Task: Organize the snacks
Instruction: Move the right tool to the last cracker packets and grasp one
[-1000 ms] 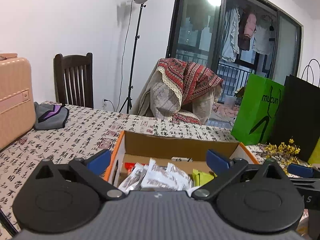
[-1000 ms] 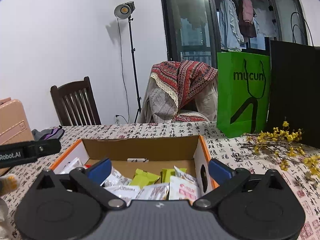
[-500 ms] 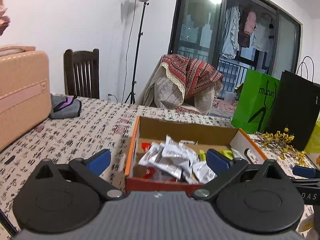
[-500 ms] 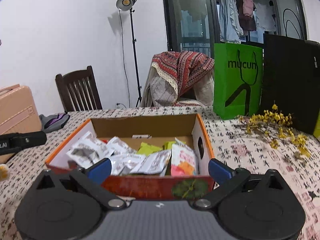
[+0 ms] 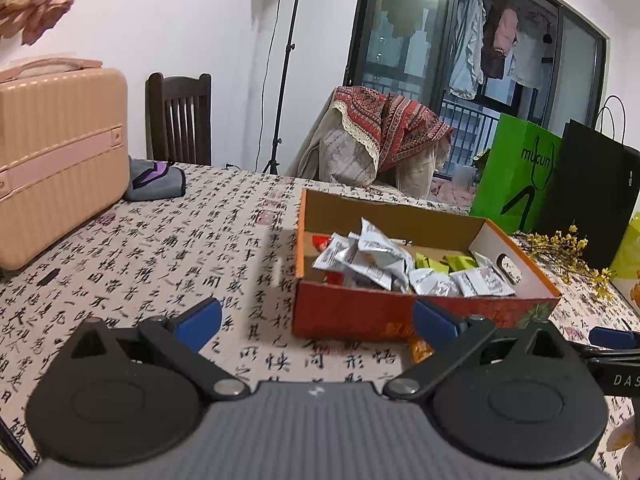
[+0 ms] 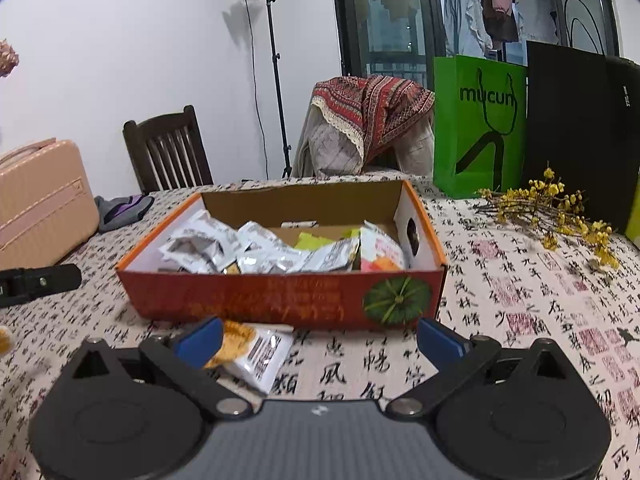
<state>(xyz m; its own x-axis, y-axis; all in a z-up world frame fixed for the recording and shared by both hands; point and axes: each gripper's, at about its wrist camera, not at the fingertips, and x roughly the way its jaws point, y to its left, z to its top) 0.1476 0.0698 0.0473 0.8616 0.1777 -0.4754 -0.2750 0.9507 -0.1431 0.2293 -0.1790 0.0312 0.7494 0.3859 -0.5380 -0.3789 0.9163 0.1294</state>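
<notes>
Both claws now sit farther back from the snack box than a second ago, so its whole orange-red front wall shows where earlier only the inside was seen. The left claw (image 5: 316, 320) is released, its blue fingertips (image 5: 199, 322) spread wide with nothing between them, hovering over the bench (image 5: 160, 264) with its calligraphy-print cloth, to the left of the box's front left corner. The right claw (image 6: 318, 338) is likewise released and holds nothing; it hovers just in front of the box.

The snack box (image 6: 280, 300) rests on the bench, open-topped, with a green pumpkin picture on its front wall. Inside lie silver-white snack packets (image 6: 208, 246) heaped toward the left, yellow-green packets (image 6: 314, 240) near the middle back, and a white-and-orange packet (image 6: 382, 254) standing against the right wall.

One loose snack packet (image 6: 252, 350), orange and white with a barcode, lies flat on the bench just in front of the box, beside the right claw's left fingertip.

A pink suitcase (image 5: 56, 152) stands at the bench's left side with a grey-purple pouch (image 5: 154, 180) beside it. A green paper bag (image 6: 478, 124), a black paper bag (image 6: 576, 132) and yellow flower sprigs (image 6: 556, 208) are at the right.
</notes>
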